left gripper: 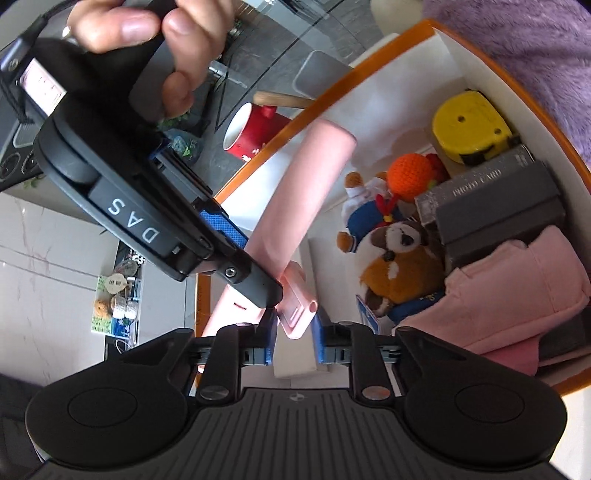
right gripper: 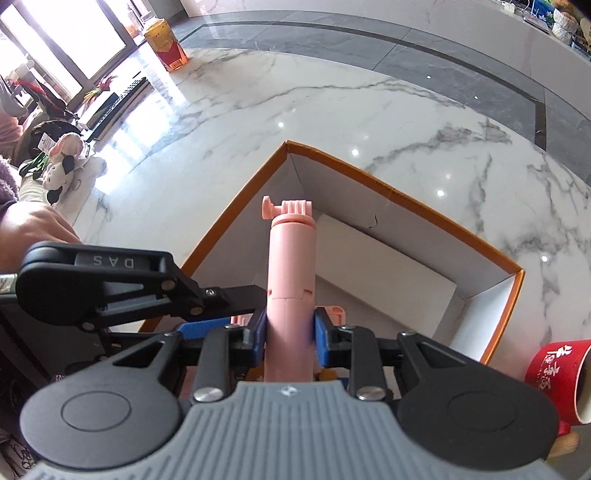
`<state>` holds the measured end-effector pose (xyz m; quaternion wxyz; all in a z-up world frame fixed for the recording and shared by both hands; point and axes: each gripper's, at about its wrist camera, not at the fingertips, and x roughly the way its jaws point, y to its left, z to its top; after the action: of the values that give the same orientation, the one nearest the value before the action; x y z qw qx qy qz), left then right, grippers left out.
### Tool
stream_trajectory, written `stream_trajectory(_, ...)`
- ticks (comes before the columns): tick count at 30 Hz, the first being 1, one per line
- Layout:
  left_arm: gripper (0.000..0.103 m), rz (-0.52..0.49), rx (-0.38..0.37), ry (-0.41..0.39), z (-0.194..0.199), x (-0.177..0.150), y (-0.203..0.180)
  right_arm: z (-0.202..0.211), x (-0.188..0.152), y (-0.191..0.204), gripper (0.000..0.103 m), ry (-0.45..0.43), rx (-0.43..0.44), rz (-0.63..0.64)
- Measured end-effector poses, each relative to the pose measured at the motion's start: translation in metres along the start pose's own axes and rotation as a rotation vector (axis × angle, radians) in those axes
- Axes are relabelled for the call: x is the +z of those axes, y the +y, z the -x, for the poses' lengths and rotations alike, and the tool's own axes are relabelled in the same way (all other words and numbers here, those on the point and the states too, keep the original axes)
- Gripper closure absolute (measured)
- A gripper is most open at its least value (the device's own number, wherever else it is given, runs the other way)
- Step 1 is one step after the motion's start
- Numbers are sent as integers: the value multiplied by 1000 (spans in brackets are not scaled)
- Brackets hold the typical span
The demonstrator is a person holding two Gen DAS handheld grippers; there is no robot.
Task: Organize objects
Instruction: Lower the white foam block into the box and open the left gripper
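Box count: one orange-rimmed box (left gripper: 436, 33) holding two plush toys (left gripper: 399, 266), one orange knit ball (left gripper: 410, 171), one yellow tape measure (left gripper: 469, 127), one pink cap (left gripper: 517, 288), one grey card box (left gripper: 491, 199); one red mug (left gripper: 255, 127) outside.

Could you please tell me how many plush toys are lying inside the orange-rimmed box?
2. A brown-and-white plush animal lies mid-box against the pink cap; a small bear in blue lies just behind it. More may be hidden beneath the cap.
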<state>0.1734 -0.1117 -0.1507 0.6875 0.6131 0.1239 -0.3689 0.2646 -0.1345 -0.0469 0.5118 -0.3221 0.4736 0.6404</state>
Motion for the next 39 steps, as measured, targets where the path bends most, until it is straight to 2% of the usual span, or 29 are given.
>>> stream_trajectory(2, 82, -5, -9, -1, -1, 0, 0, -3, -1, -4, 74, 10, 16, -12)
stream_trajectory(3, 84, -5, -17, 2, -2, 0, 2, -5, -1, -5, 74, 11, 21, -12)
stream_trajectory(4, 91, -3, -22, 5, -2, 0, 4, -6, 0, -6, 74, 12, 16, -4)
stream_trajectory(5, 90, -3, -21, 6, -1, 0, 8, -8, 1, -6, 74, 13, 1, 9)
stream_trajectory(10, 92, 99, -133, 54, -8, 3, 28, -18, 8, -4, 73, 14, -24, 74)
stream_trajectory(13, 92, 245, -217, 89, -20, 0, 48, -25, 12, -3, 73, 15, -37, 116)
stream_trajectory(18, 94, 402, -366, 113, -40, 0, 74, -35, 14, -2, 66, 10, -99, 185)
stream_trajectory(26, 94, 485, -504, 130, -70, -9, 86, -45, 9, -17, 66, 32, -146, 170)
stream_trajectory(30, 93, 513, -501, 125, -79, -14, 90, -51, 7, -23, 68, 39, -177, 154)
stream_trajectory(32, 91, 492, -489, 124, -81, -12, 89, -53, 7, -27, 69, 38, -185, 131)
stream_trajectory(35, 86, 522, -478, 151, -85, -15, 92, -51, 6, -32, 69, 17, -189, 103)
stream_trajectory(37, 85, 527, -433, 189, -88, -15, 91, -50, 5, -32, 69, -3, -203, 99)
stream_trajectory(39, 85, 576, -442, 205, -91, -21, 94, -47, 4, -32, 69, -22, -213, 90)
